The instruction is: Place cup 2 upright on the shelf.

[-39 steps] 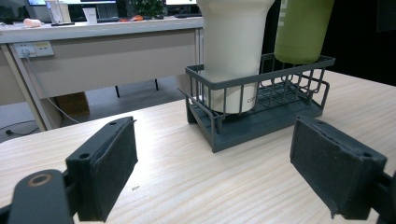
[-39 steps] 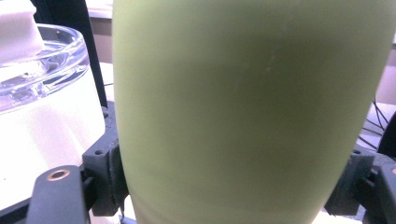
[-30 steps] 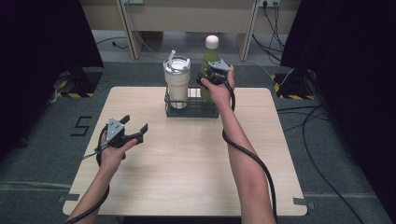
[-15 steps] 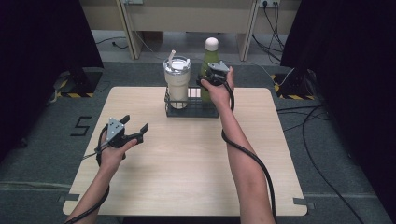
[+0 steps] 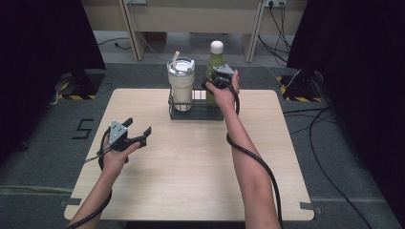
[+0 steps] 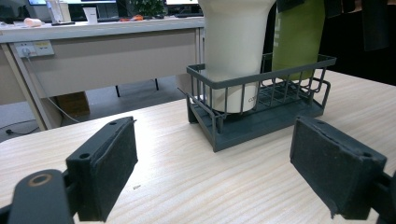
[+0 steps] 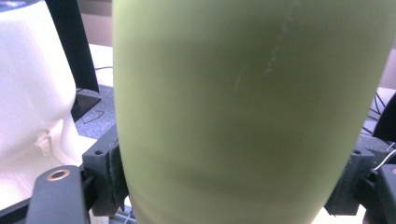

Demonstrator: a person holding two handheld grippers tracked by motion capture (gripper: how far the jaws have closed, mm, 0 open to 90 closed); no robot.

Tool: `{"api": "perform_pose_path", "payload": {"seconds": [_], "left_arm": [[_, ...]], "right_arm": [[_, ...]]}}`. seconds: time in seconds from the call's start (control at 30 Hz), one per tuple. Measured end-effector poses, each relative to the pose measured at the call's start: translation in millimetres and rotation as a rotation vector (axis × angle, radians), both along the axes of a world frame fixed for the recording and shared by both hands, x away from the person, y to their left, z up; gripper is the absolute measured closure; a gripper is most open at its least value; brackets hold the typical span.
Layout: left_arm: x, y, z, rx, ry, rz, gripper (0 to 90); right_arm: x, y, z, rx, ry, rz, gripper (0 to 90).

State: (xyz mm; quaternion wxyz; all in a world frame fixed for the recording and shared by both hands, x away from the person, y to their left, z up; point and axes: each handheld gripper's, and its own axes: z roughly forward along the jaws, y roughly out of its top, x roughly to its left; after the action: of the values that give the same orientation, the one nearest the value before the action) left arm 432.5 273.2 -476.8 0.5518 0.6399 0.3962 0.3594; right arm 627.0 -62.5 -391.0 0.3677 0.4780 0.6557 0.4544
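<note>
Two grippers, neither moved since a second ago: right gripper (image 5: 217, 82) stays clamped on the green bottle (image 5: 216, 61), upright in the wire rack (image 5: 197, 115); left gripper (image 5: 141, 132) hangs open, empty. Lift apparently not begun.

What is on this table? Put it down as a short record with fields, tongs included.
Surface: wooden table
Rack: dark wire rack, at the far middle of the table
In rack, left: cream tumbler with lid and straw, upright
In rack, right: green bottle with a white cap, upright
Right tongs: closed on the green bottle, a pad on each side
Left tongs: jaws apart, nothing between them, held above the table's near left, pointing towards the rack
</note>
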Motion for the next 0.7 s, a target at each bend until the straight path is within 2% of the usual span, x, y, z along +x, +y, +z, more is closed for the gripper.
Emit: {"api": "perform_pose_path", "payload": {"seconds": [0.7], "left_arm": [[0.3, -0.1, -0.7, 0.000, 0.001, -0.001, 14.0]], "right_arm": [[3.9, 3.3, -13.0, -0.011, 0.027, -0.006, 20.5]]}}
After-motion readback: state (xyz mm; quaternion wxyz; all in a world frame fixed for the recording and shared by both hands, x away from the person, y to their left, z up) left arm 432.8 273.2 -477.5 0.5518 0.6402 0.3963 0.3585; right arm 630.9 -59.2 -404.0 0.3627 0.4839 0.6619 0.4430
